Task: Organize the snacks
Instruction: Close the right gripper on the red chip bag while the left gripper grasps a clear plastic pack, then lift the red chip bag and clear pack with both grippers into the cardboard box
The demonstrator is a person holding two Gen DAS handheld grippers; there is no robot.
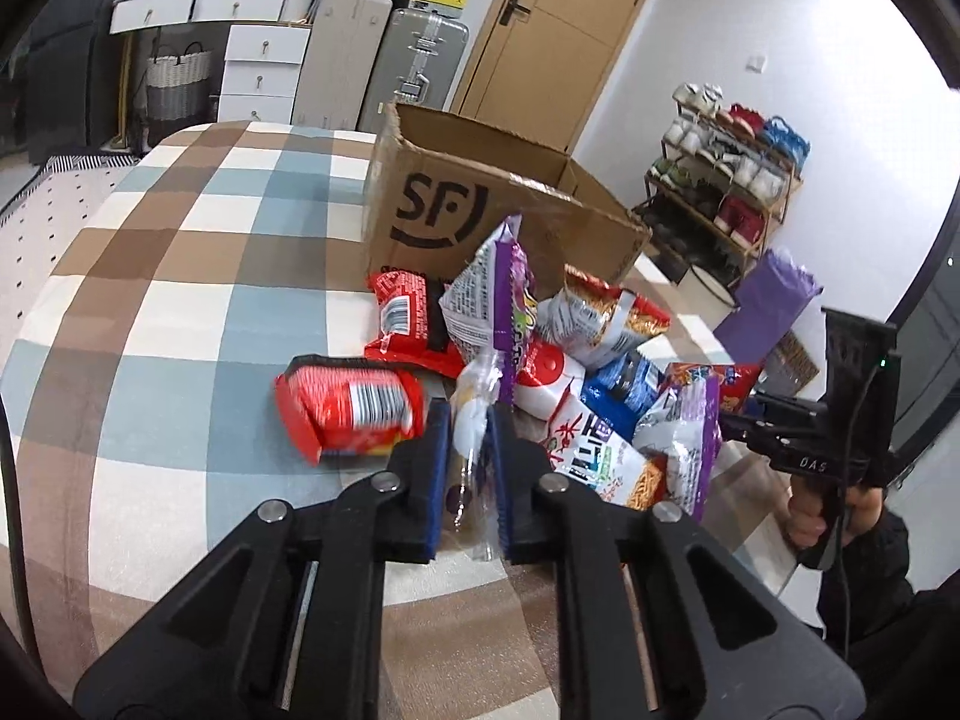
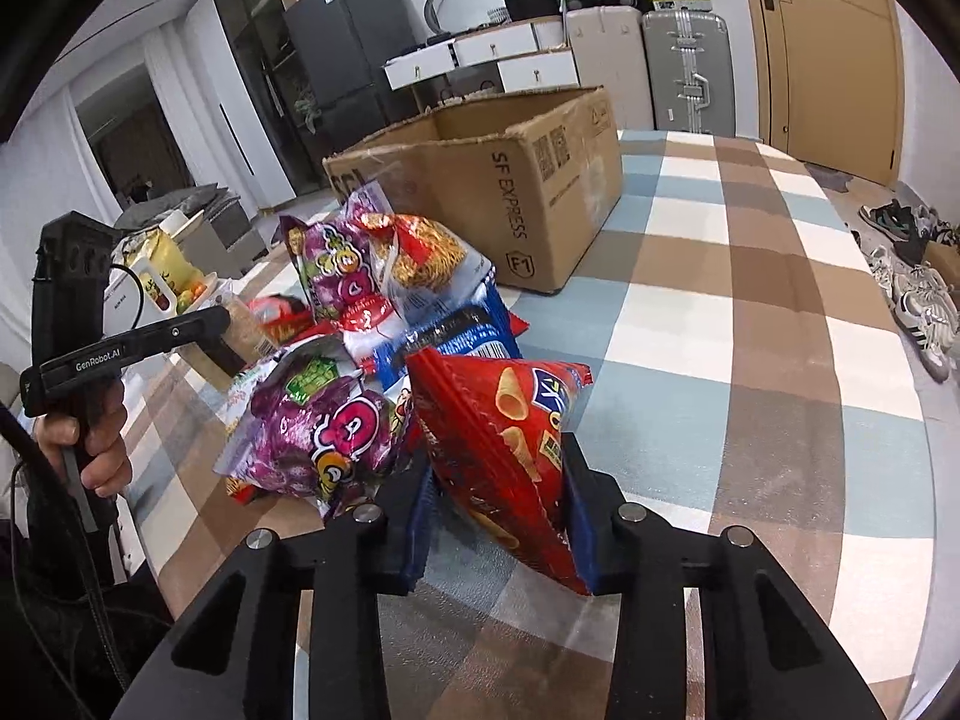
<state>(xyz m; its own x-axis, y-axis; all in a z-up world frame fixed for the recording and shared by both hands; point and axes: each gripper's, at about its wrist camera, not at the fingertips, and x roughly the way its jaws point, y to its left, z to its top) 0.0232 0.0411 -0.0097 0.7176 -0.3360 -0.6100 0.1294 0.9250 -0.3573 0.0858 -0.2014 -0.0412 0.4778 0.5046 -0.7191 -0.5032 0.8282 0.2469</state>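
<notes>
Already both of my grippers have a packet each, on a table under a checked cloth (image 1: 180, 252), with the snack pile at centre and the open cardboard box (image 1: 480, 204) standing just behind it.

Far left of the pile, in the left wrist view, a red barcode packet (image 1: 348, 414) lies flat on the cloth just beside my left gripper (image 1: 469, 420), untouched. The left gripper itself is nearly closed: its blue pads pinch the thin sealed edge of a clear packet with a purple strip (image 1: 480, 372), which rises from the fingers up toward the box. The packet's long axis runs away from me, in line with the fingers, so the box lies straight ahead of what I hold and slightly beyond the heap.

Centre, the remaining snacks overlap one another: a purple bag (image 2: 324, 426), a blue packet (image 2: 462, 336) and a noodle-print bag (image 2: 426, 252) among them, all between my two hands and touching or close to the box's near wall.

Right, in the right wrist view, my right gripper (image 2: 498, 468) is closed on a red cone-snack bag (image 2: 504, 420), pads pressing its two sides with the bag standing tilted between them, its top toward the pile. The jaws stay fairly wide because the bag is puffy.

I judge the left hand nearer the box; the drop turns on carrying each packet forward over the near rim, and the slippery film could slide from the pads.
</notes>
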